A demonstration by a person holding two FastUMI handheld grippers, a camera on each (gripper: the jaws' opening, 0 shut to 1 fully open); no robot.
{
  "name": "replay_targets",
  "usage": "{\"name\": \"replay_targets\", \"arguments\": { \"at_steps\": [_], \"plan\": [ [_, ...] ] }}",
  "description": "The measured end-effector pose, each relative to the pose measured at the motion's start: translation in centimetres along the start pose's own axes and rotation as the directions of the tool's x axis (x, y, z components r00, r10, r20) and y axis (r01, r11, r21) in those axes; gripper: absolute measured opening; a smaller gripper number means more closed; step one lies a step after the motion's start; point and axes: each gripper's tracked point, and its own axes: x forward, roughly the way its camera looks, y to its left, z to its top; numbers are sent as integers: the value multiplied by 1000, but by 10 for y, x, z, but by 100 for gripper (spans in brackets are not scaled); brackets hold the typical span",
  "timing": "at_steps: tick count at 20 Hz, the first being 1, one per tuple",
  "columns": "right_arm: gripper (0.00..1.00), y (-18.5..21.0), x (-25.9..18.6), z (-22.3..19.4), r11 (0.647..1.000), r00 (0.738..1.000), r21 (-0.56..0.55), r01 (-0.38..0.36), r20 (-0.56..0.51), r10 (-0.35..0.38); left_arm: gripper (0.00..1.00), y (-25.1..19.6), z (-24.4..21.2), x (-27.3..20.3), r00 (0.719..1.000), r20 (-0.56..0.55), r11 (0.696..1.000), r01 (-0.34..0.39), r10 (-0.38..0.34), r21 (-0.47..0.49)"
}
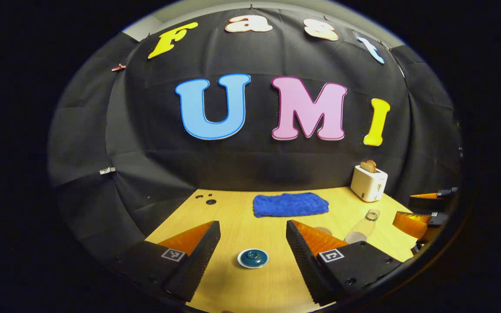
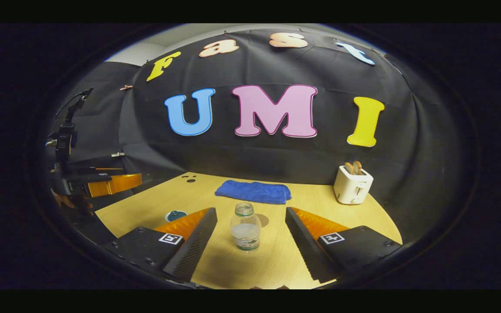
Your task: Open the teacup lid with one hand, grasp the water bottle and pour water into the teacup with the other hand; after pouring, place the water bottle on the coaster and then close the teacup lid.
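A: Teacup (image 1: pixel 253 258) first: it sits on the wooden table (image 1: pixel 242 217) with its dark round lid (image 1: pixel 252 256) on, seen from above in the left gripper view, right between the left gripper (image 1: pixel 253 237) fingers and touching neither

B: So that gripper is released?

A: Yes, its jaws stand wide apart with nothing held. In the right gripper view the teacup is low at the left, beside the near finger.

B: And the water bottle (image 2: pixel 245 227)?

A: Upright on the table, cap off, a little water in the bottom. It stands between the fingers of the right gripper (image 2: pixel 250 226), which is spread wide too, clear of the bottle on both sides.

B: The coaster (image 2: pixel 262 220)?

A: A round disc, just behind the bottle to its right, partly hidden by it.

B: Farther out?

A: A blue cloth (image 2: pixel 254 191) lies toward the back wall, and a white toaster (image 2: pixel 353 184) with bread in its slots stands at the far right corner
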Motion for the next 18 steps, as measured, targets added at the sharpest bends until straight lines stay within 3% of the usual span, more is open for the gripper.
{"name": "replay_targets", "arguments": {
  "at_steps": [10, 18],
  "plan": [
    [98, 9, 25, -48, 999, 996, 16, -48, -81, 49, 95, -5, -68, 49, 995, -100, 999, 30, -28, 18],
    [98, 8, 53, -103, 999, 989, 31, -19, -149, 24, 90, -5, -130, 116, 995, -96, 1000, 18, -17, 4]
  ]
}}
